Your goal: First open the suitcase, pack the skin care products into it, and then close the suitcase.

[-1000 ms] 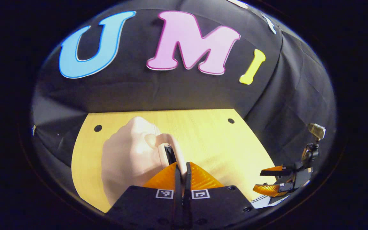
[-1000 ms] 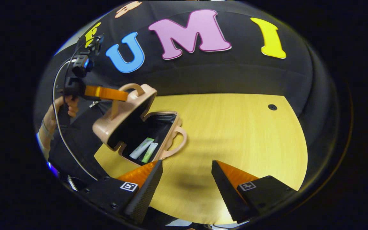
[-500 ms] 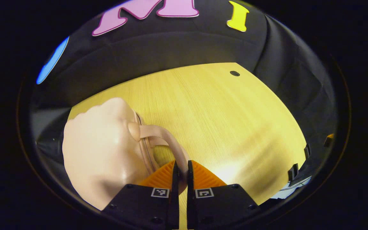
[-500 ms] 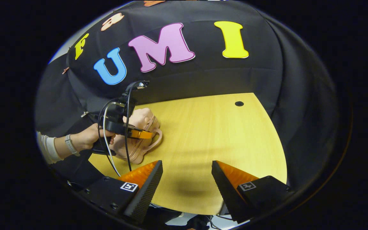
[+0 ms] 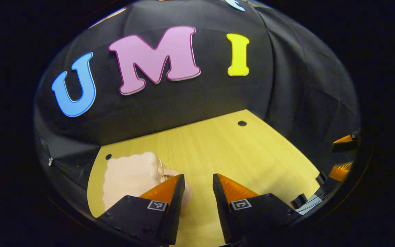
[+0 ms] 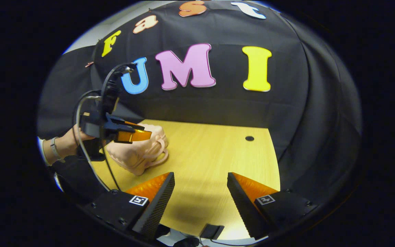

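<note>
Our left gripper (image 5: 197, 202) has its fingers apart w/ nothing between them, just bare table in the gap. Its left finger sits right in front of the pink suitcase (image 5: 130, 178), at about 9 o'clock from the gap, so we can't tell if they touch. In the right gripper view the left gripper (image 6: 134, 135) hangs just over the suitcase (image 6: 137, 154), held by a hand (image 6: 72, 140), and no finger looks pinched on the handle. Our right gripper (image 6: 201, 202) also has its fingers wide apart & holds nothing; it hangs over the table (image 6: 218, 161), well apart from the case, which is at about 10 o'clock from it. From the left gripper view we see the right gripper's fingers (image 5: 343, 140) far off at 3 o'clock. The suitcase lies flat on the table w/ its lid down, the two halves together, handles at the side facing the middle of the table. So we think the job is pretty much done: case looks shut, no tubes or bottles left out on the table that we can see. What's inside we can't tell, bc the lid hides it. We also can't tell if a clasp or zip is fully done up; too small. If anything's left, it's maybe a check that the lid is tight, then both grippers pull away.
</note>
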